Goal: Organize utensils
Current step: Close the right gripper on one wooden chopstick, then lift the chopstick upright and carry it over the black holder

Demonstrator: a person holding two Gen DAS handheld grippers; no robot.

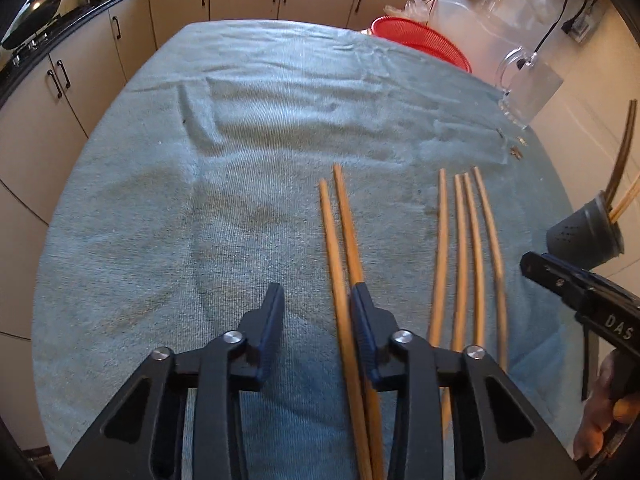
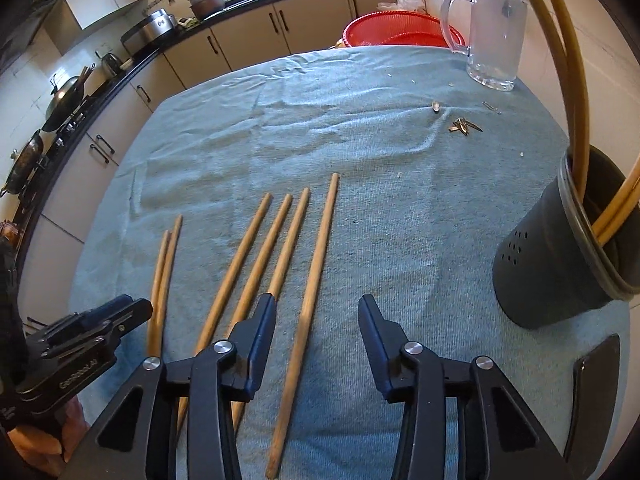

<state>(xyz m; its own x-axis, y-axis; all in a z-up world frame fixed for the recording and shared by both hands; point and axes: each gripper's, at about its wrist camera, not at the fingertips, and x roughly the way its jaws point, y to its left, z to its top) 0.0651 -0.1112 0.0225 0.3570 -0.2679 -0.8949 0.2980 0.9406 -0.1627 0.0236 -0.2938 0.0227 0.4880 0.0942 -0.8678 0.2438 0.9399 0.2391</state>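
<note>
Six long wooden chopsticks (image 2: 280, 248) lie on the blue-grey towel (image 2: 320, 120), dark perforated holder (image 2: 560, 264) at right. Left gripper (image 1: 316, 300) and right gripper (image 2: 316, 312) both part-open, gripping nothing. Light, stiff, smooth: likely roll; pinch near ends.

Both grippers angled steeply down, side by side

The left gripper (image 1: 316, 300) and the right gripper (image 2: 316, 312) each show parted jaws, the right's gap wider; a hand (image 1: 612, 404) grips the right one's handle.

White letters "DAS" stand on the right gripper (image 1: 532, 268) body
</note>
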